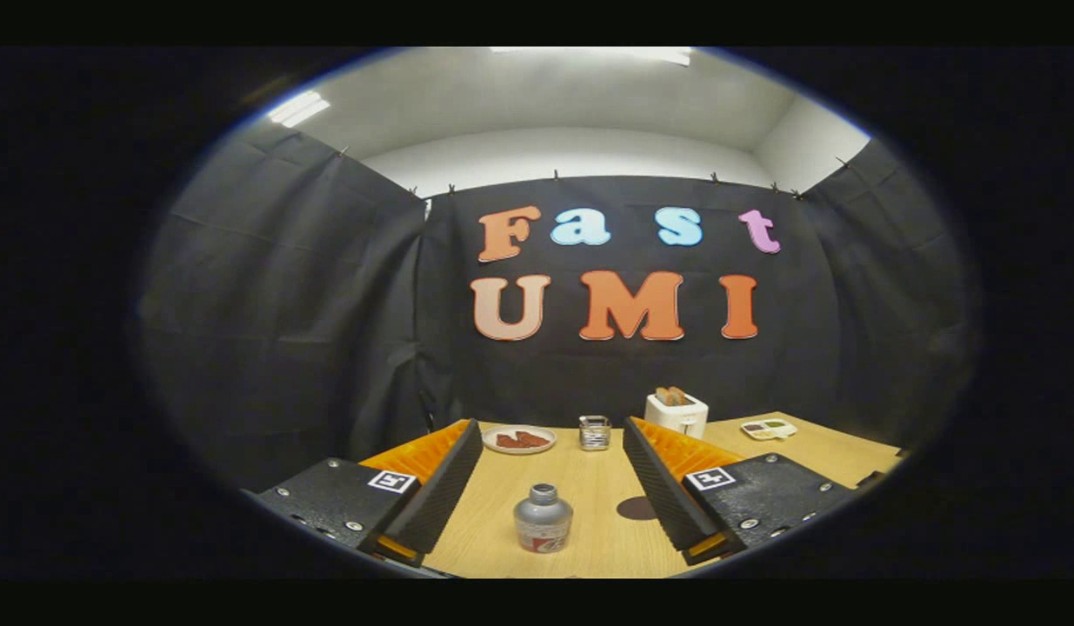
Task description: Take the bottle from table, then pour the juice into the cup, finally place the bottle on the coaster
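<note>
The camera rides on the gripper (545, 487), low over the table (589, 487), facing forward along its spread fingers toward the booth's back wall.

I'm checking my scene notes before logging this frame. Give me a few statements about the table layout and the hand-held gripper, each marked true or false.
1. The bottle stands upright between the hand-held gripper fingers. True.
2. The fingers press on the bottle. False: they stand wide open, clear of it.
3. The dark round coaster lies beside the bottle, near one finger. True.
4. The toaster is empty. False: toast sticks out of its top.
5. The cup stands beyond the bottle, beside a plate of food. True.
</note>
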`<action>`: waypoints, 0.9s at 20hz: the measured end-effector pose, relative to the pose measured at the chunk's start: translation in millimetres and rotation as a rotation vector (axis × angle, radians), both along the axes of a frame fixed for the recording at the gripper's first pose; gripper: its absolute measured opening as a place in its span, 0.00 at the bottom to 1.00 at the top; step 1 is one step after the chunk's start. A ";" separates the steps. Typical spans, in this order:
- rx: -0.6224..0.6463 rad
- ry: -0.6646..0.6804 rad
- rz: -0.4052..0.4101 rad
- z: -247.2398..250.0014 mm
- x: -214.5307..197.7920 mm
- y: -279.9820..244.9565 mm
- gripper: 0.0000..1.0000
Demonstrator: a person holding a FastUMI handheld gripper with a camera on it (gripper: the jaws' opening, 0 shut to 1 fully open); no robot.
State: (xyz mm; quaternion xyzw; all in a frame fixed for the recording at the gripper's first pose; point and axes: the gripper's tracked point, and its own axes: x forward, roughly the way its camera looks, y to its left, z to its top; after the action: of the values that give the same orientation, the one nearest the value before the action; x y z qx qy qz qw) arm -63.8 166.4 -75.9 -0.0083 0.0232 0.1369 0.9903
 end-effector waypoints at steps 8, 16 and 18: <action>-0.026 0.089 -0.046 -92.2 8.2 -6.2 0.97; -0.055 0.185 -0.041 -167.6 14.2 5.2 0.97; -0.079 0.209 -0.043 -182.7 18.5 7.8 0.97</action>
State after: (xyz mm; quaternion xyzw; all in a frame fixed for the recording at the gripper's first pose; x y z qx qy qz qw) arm -45.2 174.3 -258.6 -0.0327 0.1318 0.1146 0.9841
